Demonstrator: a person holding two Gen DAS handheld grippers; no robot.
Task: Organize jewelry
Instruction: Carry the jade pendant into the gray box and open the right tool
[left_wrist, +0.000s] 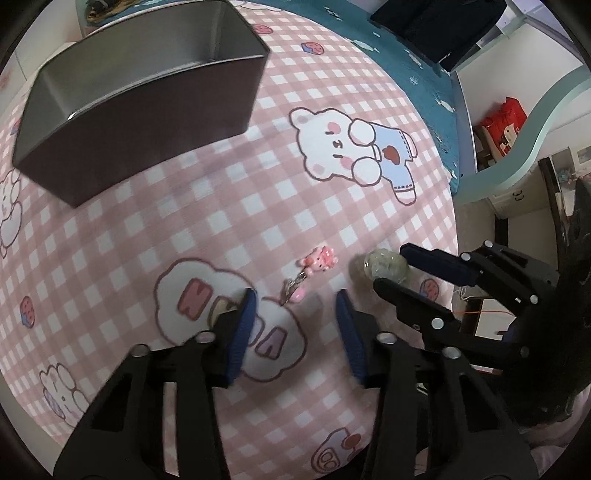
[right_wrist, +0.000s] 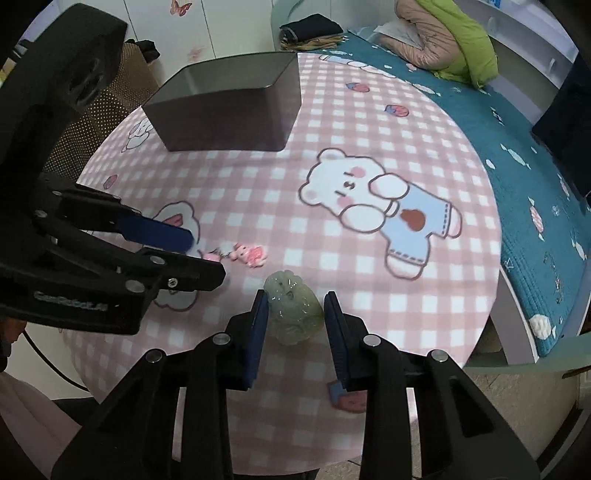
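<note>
A pink bear charm on a small chain (left_wrist: 314, 266) lies on the pink checked tablecloth, just ahead of my open left gripper (left_wrist: 295, 301); it also shows in the right wrist view (right_wrist: 249, 254). A pale green jade-like bracelet (right_wrist: 295, 312) sits between the open fingers of my right gripper (right_wrist: 296, 301), which touch or nearly touch its sides. In the left wrist view the bracelet (left_wrist: 384, 266) lies between the right gripper's fingers (left_wrist: 436, 264). A dark open box (left_wrist: 144, 103) stands at the far left, also in the right wrist view (right_wrist: 229, 107).
The round table (right_wrist: 424, 314) ends close on the right, beside a teal quilted bed (right_wrist: 517, 177) with a green and tan jacket (right_wrist: 447, 40). The left gripper (right_wrist: 199, 254) reaches in from the left in the right wrist view.
</note>
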